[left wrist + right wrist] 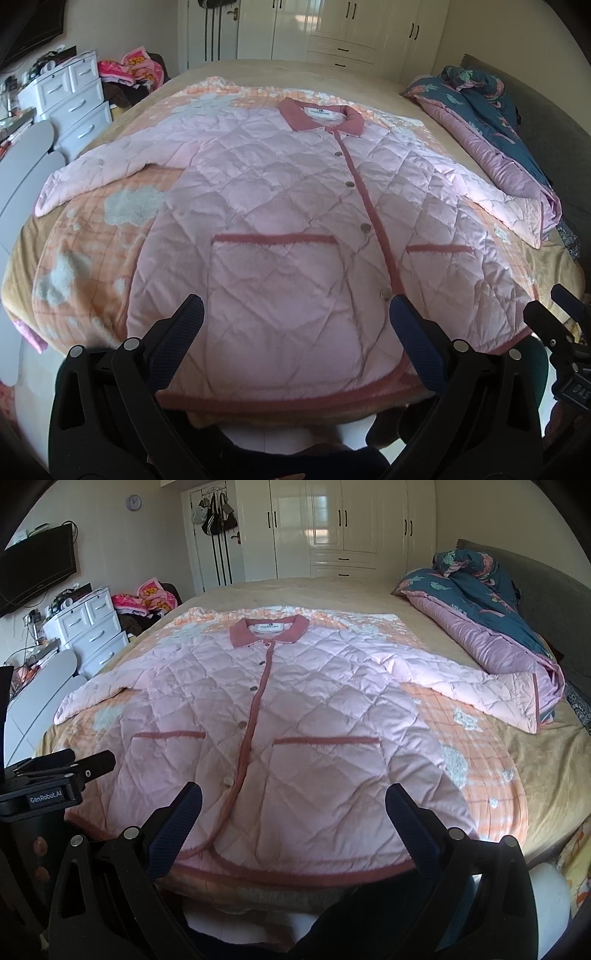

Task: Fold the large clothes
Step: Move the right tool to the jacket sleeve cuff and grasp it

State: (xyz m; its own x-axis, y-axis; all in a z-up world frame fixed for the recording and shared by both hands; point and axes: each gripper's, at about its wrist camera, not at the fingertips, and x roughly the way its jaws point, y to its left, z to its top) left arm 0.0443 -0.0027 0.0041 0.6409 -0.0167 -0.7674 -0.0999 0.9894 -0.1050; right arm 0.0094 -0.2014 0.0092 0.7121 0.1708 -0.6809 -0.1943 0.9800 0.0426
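Pink quilted jacket (280, 229) laid flat, buttoned up

Left tongs (295, 310) and right tongs (293, 795) both spread wide, empty, hovering just short of hem.

Ahead of my claws: quilted jacket (280, 206), pale pink, diamond-stitched, with dusty-rose collar (320, 119), placket, pocket tops and hem. Beneath it I log a blanket (85, 236), peach-orange check with grey-white cloud patches, over a tan bedspread (554, 760). Far right of my right claw: comforter (491, 602), navy floral face, mauve-pink lining. Far left: white drawer unit (92, 627). My left gripper (295, 325) and right gripper (293, 805): black frames, dark-blue textured pads.
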